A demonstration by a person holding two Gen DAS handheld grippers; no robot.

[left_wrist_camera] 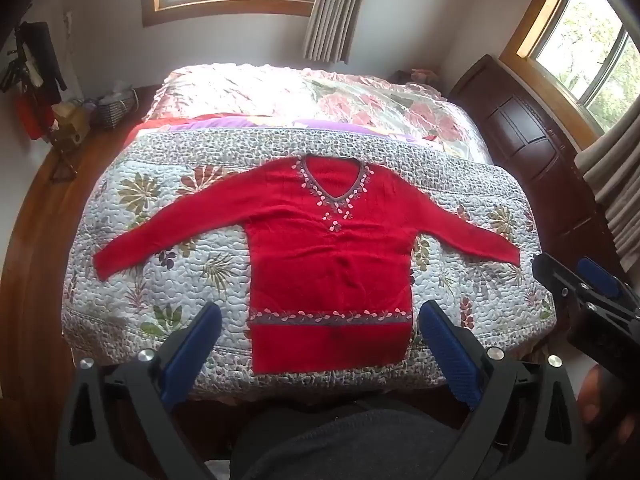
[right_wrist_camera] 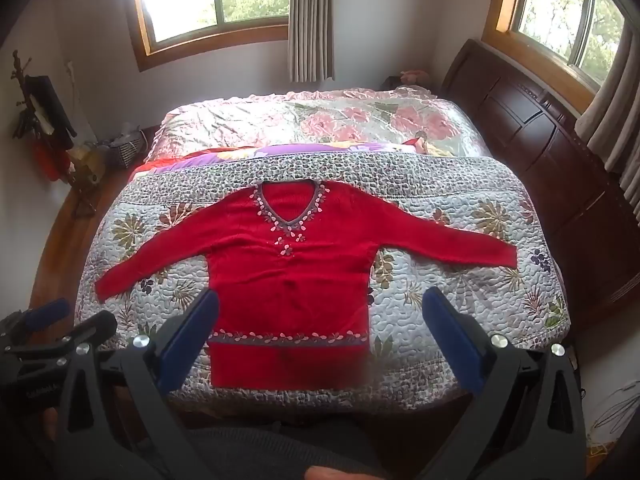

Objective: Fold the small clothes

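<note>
Left wrist view: red knitted V-neck sweater (left_wrist_camera: pixel 328 248) lies flat, unfolded, ahead of the jaws.
Both the left gripper (left_wrist_camera: pixel 320 344) and right gripper (right_wrist_camera: pixel 320 340) gape empty; next, I reckon, pinch 1 sleeve.

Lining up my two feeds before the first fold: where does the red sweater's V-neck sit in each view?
Left wrist: V-neck just above centre, slightly right.
Right wrist: V-neck just above centre, slightly left.
Shared landmark: the leaf-trimmed hem band near the sweater's bottom.
</note>
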